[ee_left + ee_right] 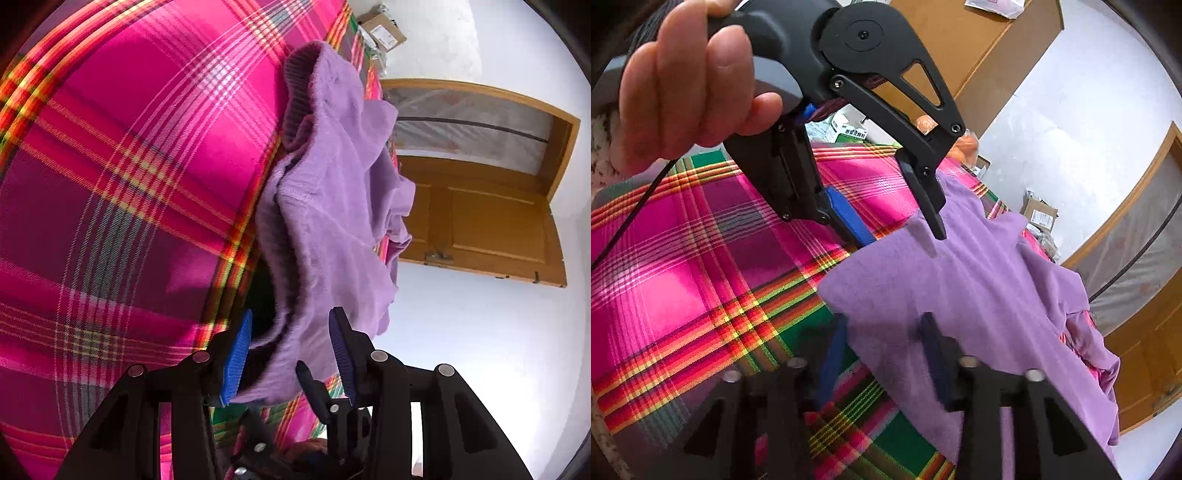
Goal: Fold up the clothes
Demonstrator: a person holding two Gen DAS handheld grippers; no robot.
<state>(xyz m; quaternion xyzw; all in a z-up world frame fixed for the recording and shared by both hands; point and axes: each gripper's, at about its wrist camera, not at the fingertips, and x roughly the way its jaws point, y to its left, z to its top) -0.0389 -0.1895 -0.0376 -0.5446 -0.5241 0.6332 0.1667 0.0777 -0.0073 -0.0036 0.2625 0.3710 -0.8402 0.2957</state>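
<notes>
A lilac fleece garment [332,206] with a dark ribbed cuff [299,99] lies crumpled on the pink plaid cloth [129,166]. My left gripper [291,314] is open, and a fold of the garment passes between its blue pads [238,354]. In the right wrist view the garment [979,295] spreads flat, with its near edge running between the spread fingers of my open right gripper [884,317]. A hand [683,85] holds the left gripper [903,238] above the garment's far edge, its tips at the fabric.
The plaid cloth [683,277] covers the table to the left of the garment. A wooden door [480,221] and white wall lie beyond the table's edge. Cardboard boxes [1039,216] sit on the floor, and small cartons [846,129] stand at the table's far side.
</notes>
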